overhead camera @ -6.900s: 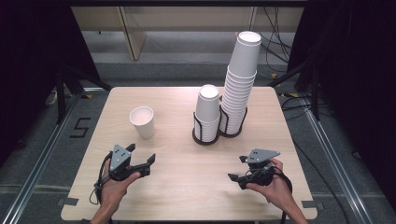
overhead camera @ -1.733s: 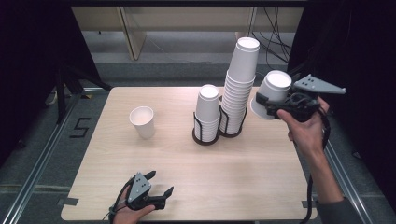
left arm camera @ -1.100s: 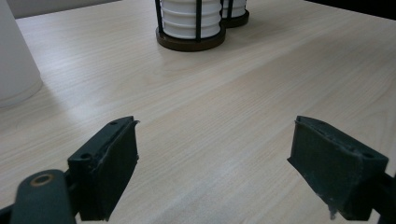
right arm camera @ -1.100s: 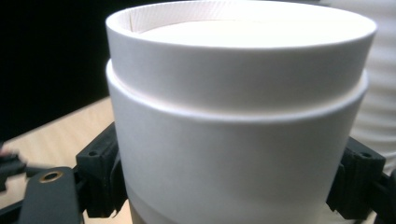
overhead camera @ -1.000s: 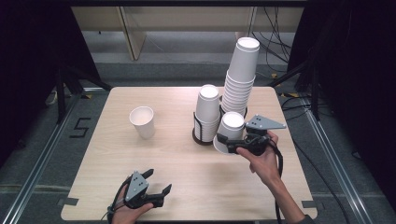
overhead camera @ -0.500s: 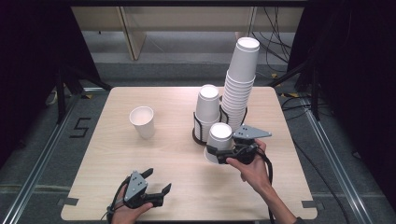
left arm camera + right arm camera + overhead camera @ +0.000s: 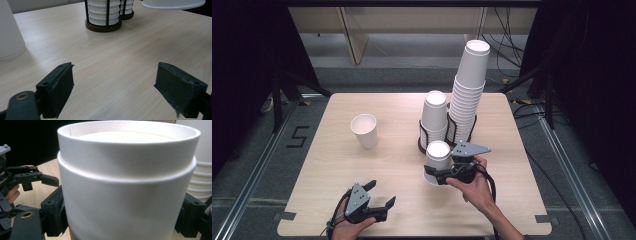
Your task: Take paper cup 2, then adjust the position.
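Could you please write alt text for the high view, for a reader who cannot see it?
The right claw grips an upside-down white paper cup just above a wooden table, in front of two cup stacks in a black holder. The left claw rests empty at the near edge; another upside-down cup stands to the left.

"5" on the floor (image 7: 296,136)

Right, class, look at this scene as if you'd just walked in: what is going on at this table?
A person works at a wooden table with a gripper in each hand. The right gripper is clamped around an upside-down white paper cup, holding it in front of two cup stacks in a black rack. The left gripper rests near the table's front edge, jaws apart with nothing between them. Another single cup stands upright on the left side of the table.
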`<state>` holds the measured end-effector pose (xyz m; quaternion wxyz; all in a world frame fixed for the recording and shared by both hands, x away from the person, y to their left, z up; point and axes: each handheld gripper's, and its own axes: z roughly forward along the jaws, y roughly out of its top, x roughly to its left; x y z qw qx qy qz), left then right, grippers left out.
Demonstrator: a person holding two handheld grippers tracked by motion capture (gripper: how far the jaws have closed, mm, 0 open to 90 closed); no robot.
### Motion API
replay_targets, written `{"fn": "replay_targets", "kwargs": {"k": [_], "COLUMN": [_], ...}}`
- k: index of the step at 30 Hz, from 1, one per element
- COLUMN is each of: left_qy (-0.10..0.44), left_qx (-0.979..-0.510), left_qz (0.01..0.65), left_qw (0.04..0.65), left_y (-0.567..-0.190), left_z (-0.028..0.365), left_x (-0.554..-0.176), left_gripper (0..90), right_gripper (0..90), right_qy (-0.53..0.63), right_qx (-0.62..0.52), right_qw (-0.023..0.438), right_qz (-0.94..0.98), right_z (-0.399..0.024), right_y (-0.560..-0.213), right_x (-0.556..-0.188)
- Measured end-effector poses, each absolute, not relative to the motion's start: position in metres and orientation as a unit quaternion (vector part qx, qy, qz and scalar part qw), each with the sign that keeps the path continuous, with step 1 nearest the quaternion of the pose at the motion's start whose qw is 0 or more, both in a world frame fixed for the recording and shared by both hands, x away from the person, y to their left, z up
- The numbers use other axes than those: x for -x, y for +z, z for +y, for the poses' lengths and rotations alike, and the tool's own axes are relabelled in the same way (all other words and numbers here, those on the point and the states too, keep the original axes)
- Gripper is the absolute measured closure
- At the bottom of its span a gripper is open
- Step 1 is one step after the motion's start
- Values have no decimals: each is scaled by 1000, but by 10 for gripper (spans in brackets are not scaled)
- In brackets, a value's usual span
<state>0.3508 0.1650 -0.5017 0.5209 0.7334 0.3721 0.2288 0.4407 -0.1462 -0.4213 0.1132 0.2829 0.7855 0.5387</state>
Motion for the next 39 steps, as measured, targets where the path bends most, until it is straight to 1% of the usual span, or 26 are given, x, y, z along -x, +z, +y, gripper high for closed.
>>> {"fn": "replay_targets", "kwargs": {"k": [1,2,4,6,7,8,10,11,12,13,15,16,17,19,21,24,25,26,28,29,30,31,32,34,36,39], "left_qy": [229,229,229,227,227,227,228,227,227,227,227,226,226,228,225,205,190,181,188,185,185,181,183,176,175,169], "left_qx": [-735,-734,-733,-734,-735,-736,-738,-737,-737,-737,-736,-735,-735,-736,-732,-725,-716,-711,-713,-708,-709,-701,-701,-695,-703,-698], "left_qz": [372,372,374,371,369,368,367,366,366,366,367,367,367,366,362,367,364,356,349,342,342,337,340,332,332,325], "left_qw": [519,520,520,522,521,521,518,521,521,520,521,523,523,522,532,546,564,578,578,590,588,602,599,613,605,615], "left_y": [-502,-502,-502,-502,-502,-502,-502,-502,-502,-502,-502,-502,-502,-501,-502,-500,-500,-500,-498,-497,-495,-495,-494,-494,-494,-496], "left_z": [166,166,166,166,165,164,164,163,163,164,164,164,164,164,163,161,160,158,156,154,154,153,152,149,146,140], "left_x": [-351,-350,-350,-351,-350,-350,-349,-349,-349,-349,-349,-349,-349,-348,-349,-348,-348,-348,-345,-346,-344,-345,-343,-344,-344,-345], "left_gripper": [143,143,143,143,143,143,142,143,143,143,143,143,143,143,143,142,143,143,142,143,142,142,143,142,143,142], "right_gripper": [178,179,178,178,178,178,179,178,178,178,178,178,179,179,178,178,178,179,178,179,179,179,179,179,179,179], "right_qy": [541,538,539,543,538,542,541,537,542,537,541,539,541,541,542,545,542,545,545,547,550,549,552,553,552,554], "right_qx": [-281,-282,-283,-274,-280,-270,-271,-267,-266,-266,-259,-267,-257,-270,-261,-254,-264,-253,-253,-247,-240,-243,-242,-235,-232,-230], "right_qw": [107,115,106,110,100,106,99,108,95,104,99,89,92,90,88,88,80,87,83,86,90,84,74,73,69,65], "right_qz": [786,786,787,786,788,788,790,793,792,794,794,794,796,792,794,795,794,795,795,795,795,795,795,796,798,798], "right_z": [-145,-144,-141,-139,-137,-136,-134,-134,-131,-131,-129,-127,-127,-124,-122,-118,-116,-114,-111,-110,-108,-105,-103,-100,-98,-94], "right_y": [-422,-421,-422,-422,-422,-423,-423,-423,-424,-423,-425,-426,-427,-427,-427,-427,-427,-427,-427,-428,-428,-428,-429,-429,-430,-432], "right_x": [-441,-440,-438,-437,-435,-436,-433,-433,-432,-431,-431,-429,-431,-428,-429,-427,-424,-425,-423,-423,-423,-422,-420,-420,-419,-416]}}
